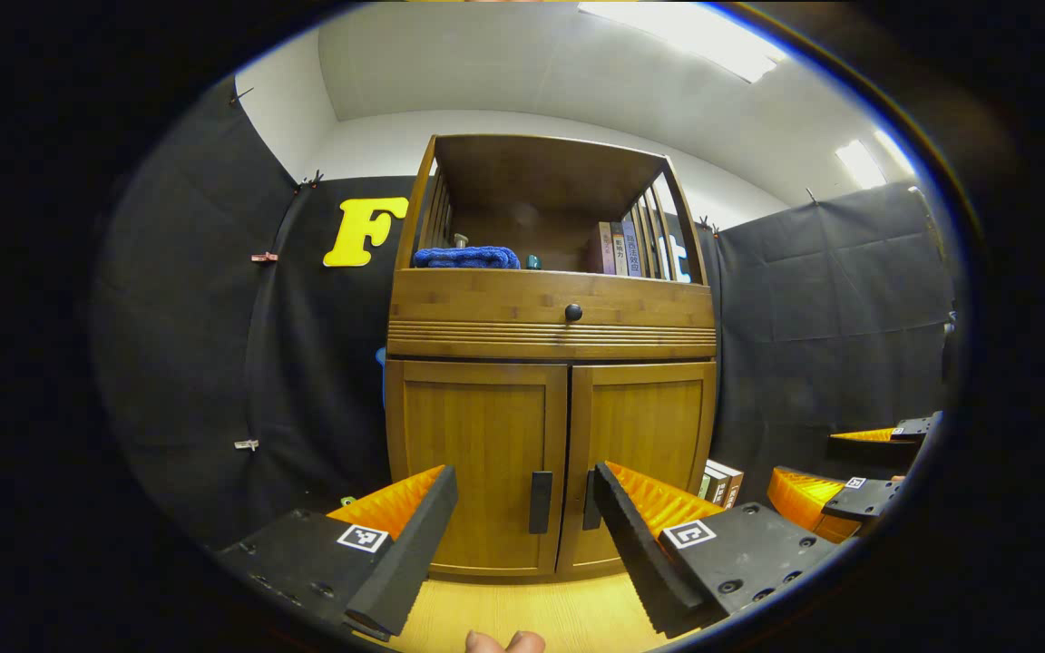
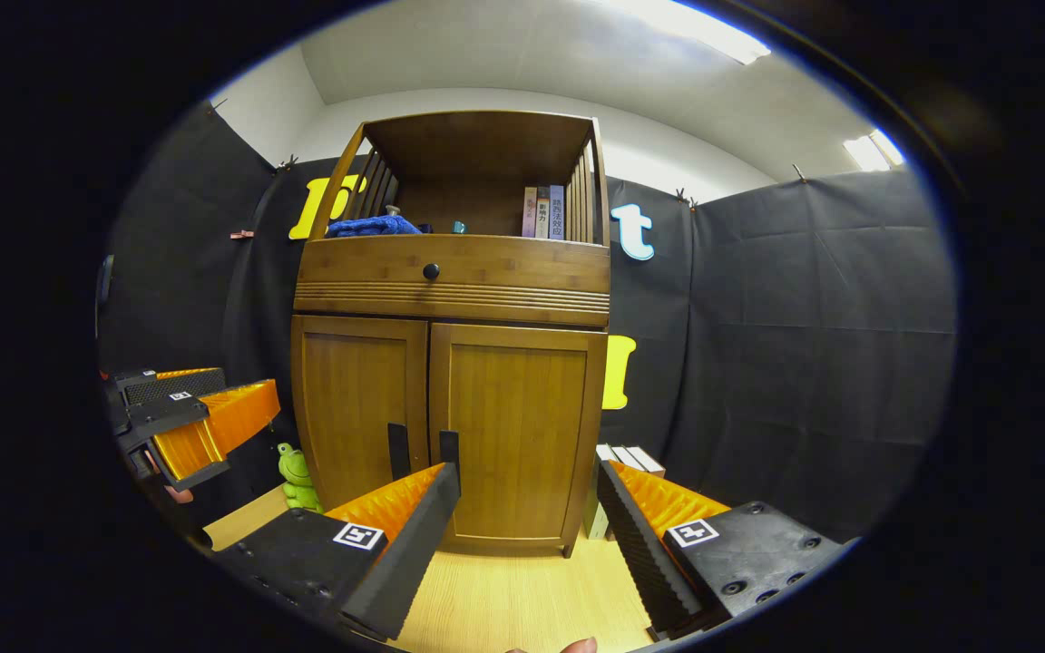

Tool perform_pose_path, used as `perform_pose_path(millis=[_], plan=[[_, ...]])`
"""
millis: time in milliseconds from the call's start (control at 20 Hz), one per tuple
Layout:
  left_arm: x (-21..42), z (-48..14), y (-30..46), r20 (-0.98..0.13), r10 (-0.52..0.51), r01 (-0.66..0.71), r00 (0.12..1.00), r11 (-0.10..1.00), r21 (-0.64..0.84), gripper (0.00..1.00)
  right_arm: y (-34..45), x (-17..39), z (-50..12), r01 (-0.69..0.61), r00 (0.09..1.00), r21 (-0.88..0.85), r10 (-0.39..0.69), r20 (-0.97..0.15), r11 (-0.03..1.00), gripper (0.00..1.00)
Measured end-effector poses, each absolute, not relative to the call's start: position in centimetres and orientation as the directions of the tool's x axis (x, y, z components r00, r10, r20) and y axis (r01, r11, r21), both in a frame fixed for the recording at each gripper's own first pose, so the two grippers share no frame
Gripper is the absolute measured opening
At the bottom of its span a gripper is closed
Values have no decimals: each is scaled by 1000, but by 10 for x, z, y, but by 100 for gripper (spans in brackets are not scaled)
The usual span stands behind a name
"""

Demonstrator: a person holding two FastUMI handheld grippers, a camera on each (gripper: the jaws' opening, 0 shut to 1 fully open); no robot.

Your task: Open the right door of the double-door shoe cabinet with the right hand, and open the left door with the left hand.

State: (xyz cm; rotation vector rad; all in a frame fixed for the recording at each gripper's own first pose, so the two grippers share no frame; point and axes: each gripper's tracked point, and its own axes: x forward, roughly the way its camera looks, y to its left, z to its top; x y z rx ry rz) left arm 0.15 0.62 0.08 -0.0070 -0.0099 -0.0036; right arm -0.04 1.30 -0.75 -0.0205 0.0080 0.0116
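The right gripper hung with jaws wide, empty (left gripper likewise); best close squarely on the right door's handle at eleven o'clock.

I see a honey-brown wooden cabinet with black door handles, a blue towel on its shelf, and a green frog toy.
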Motion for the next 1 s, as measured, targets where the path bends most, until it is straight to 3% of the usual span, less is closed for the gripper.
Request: perform_pose_path(millis=[550,1000], plan=[[17,-21,39,-11,31,-31,999,999,12,94,45,84,-28,-52,999,-39,52,-5,998,97],[31,-39,42,-35,77,-76,996,997,15,94,101,178,-81,-141,984,66,147,-97,988,98]])
